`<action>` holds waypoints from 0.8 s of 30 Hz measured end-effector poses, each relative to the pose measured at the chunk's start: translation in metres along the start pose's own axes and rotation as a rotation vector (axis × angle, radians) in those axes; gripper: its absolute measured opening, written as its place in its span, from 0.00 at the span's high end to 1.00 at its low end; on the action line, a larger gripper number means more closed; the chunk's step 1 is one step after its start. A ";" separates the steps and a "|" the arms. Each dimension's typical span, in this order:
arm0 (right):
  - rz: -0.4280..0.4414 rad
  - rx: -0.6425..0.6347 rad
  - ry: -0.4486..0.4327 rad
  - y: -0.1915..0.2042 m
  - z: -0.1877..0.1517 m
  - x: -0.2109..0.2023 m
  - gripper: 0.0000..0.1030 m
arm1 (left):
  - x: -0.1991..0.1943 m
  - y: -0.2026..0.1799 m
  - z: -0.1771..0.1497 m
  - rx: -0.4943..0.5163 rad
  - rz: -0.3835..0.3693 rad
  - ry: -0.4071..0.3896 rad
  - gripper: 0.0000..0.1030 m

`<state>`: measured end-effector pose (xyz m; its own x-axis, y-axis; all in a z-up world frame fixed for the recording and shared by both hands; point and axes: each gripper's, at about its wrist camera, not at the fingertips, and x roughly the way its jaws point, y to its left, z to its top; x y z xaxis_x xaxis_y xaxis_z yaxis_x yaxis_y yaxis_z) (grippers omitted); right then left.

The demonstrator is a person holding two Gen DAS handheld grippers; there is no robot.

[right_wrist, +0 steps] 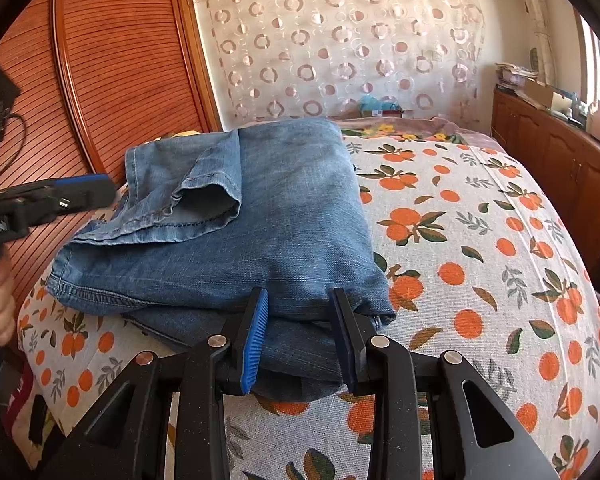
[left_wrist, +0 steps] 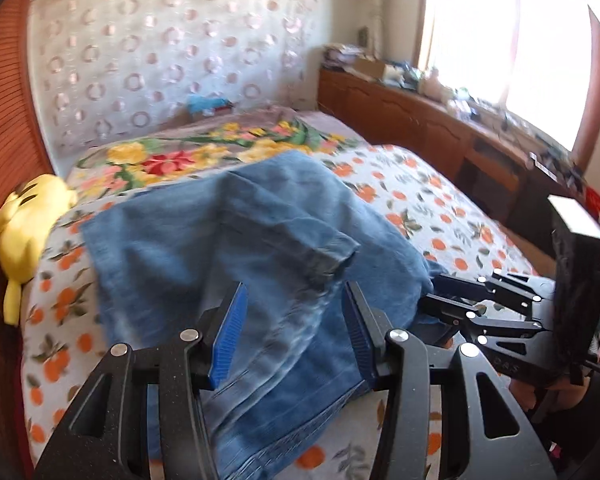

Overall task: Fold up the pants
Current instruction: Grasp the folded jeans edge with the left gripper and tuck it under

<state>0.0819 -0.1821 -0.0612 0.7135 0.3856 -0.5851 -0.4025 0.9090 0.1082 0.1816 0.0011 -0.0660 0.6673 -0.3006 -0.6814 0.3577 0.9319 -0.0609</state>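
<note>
Blue denim pants [right_wrist: 236, 216] folded in layered stack on bed [right_wrist: 480, 240] with orange-print sheet, toward left side; hem end flopped on top, far left. Right gripper [right_wrist: 300, 340] at near edge of stack, jaws clamped on folded denim edge. Left gripper [left_wrist: 292, 332] above near part of pants, jaws apart, nothing pinched, cloth only below them. Yellow plush toy [left_wrist: 24, 232] at bed's left edge beside wooden headboard [right_wrist: 112, 60].
</note>
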 end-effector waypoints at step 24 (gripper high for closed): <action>0.012 0.009 -0.013 -0.004 -0.001 -0.006 0.67 | -0.019 0.103 0.060 -0.112 0.235 -0.097 0.93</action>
<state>0.0780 -0.1883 -0.0588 0.7160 0.3980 -0.5736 -0.4055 0.9059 0.1224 0.2447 0.0906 -0.0160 0.7850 -0.0865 -0.6135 0.1145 0.9934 0.0064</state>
